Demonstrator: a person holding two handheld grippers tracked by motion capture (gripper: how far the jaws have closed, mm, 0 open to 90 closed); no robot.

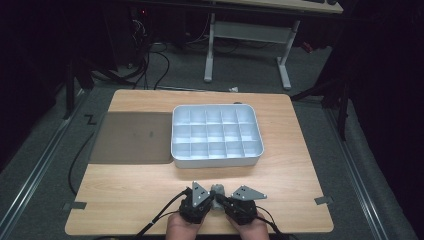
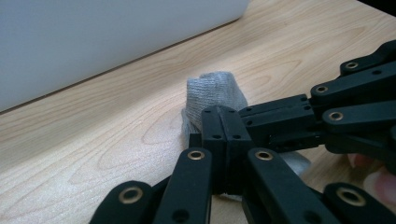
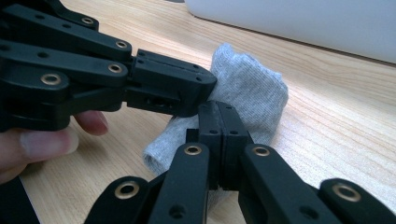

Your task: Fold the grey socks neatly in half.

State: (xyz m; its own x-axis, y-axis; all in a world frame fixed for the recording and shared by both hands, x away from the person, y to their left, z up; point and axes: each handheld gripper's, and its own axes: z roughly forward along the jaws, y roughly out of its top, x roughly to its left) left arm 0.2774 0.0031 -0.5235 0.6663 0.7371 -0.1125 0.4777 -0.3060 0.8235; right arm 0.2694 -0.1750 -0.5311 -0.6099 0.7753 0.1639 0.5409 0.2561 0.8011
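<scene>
1. Here, seen from above, a wooden table (image 1: 150, 195) carries a white tray (image 1: 217, 157) divided into many small compartments, set near the middle of the far half.
2. A flat grey-brown mat (image 1: 131, 137) lies just beside the tray, toward the table's left edge.
3. At the middle of the near edge, two hands hold black grippers whose tips meet over a small grey sock (image 1: 217, 191).
4. The sock sits on the bare wood, between the tray's near wall and the table's near edge, apart from the tray.
5. The left gripper (image 1: 210, 199) has its jaws pressed flat together; in the left gripper view its tips (image 2: 224, 122) lie against the near side of the sock (image 2: 212, 93), though whether any cloth is caught between them cannot be told.
6. The right gripper (image 1: 222, 200) is likewise closed tight; in the right gripper view its tips (image 3: 218, 114) rest on the sock (image 3: 247, 93), which is bunched up into a soft upright fold.
7. In that view the left gripper comes in from the left, its tip touching the sock's upper edge, with fingertips (image 3: 46, 144) beneath it.
</scene>
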